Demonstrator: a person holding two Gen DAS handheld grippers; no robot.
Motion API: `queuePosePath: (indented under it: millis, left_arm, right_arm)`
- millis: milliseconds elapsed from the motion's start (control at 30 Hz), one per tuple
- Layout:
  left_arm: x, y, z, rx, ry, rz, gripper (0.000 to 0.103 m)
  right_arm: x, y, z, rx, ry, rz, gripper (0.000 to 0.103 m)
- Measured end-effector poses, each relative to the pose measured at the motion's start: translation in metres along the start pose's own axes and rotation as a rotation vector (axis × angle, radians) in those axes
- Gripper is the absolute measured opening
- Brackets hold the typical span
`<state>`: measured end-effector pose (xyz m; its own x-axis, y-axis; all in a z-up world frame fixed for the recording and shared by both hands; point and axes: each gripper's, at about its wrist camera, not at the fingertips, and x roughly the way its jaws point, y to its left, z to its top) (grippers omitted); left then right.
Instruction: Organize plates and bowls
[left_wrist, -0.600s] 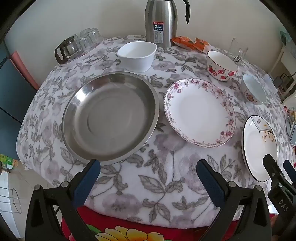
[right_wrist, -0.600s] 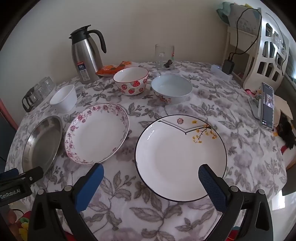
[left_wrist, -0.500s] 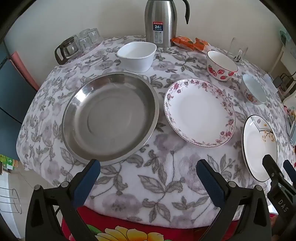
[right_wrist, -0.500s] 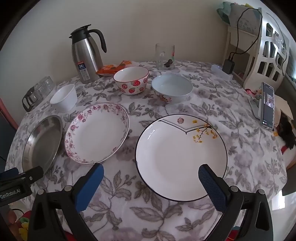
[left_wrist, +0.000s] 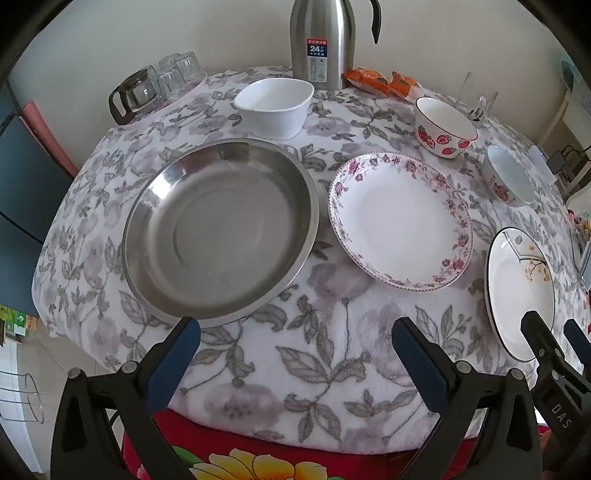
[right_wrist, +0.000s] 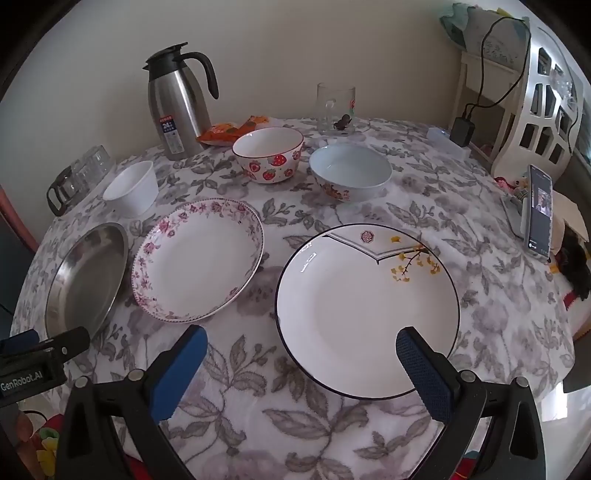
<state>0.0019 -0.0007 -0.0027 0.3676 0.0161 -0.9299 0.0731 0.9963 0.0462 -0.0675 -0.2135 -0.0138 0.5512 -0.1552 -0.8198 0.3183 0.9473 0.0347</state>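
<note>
Three plates sit in a row on the near side of the round table (right_wrist: 517, 317): steel plate (left_wrist: 221, 229) on the left, pink-rimmed plate (left_wrist: 400, 221) in the middle, dark-rimmed plate (right_wrist: 365, 310) with yellow leaves on the right, none of them touching. Behind them are the bowls: white bowl (left_wrist: 275, 107), strawberry bowl (right_wrist: 269, 153), and a pale blue bowl (right_wrist: 351, 171). The table's got a fuzzy grey-leaf cloth, pushed up by a cream wall.

Further back: a steel thermos (right_wrist: 177, 107), orange snack packs (right_wrist: 232, 129), a glass mug (right_wrist: 336, 109), and upturned glasses (left_wrist: 162, 81) at the left edge. A phone (right_wrist: 539, 210) is propped on the right near a white shelf (right_wrist: 546, 107).

Left gripper (left_wrist: 291, 354) and right gripper (right_wrist: 301, 363) both hover over the near edge, fingers wide apart, holding nothing.
</note>
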Motion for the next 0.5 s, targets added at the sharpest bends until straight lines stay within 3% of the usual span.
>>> queuePosePath:
  millis: [500]
  left_arm:
    - [0.0017, 0.0007, -0.0015, -0.002, 0.002, 0.000, 0.103]
  right_arm:
    - [0.0022, 0.0029, -0.0013, -0.005, 0.009, -0.001, 0.103]
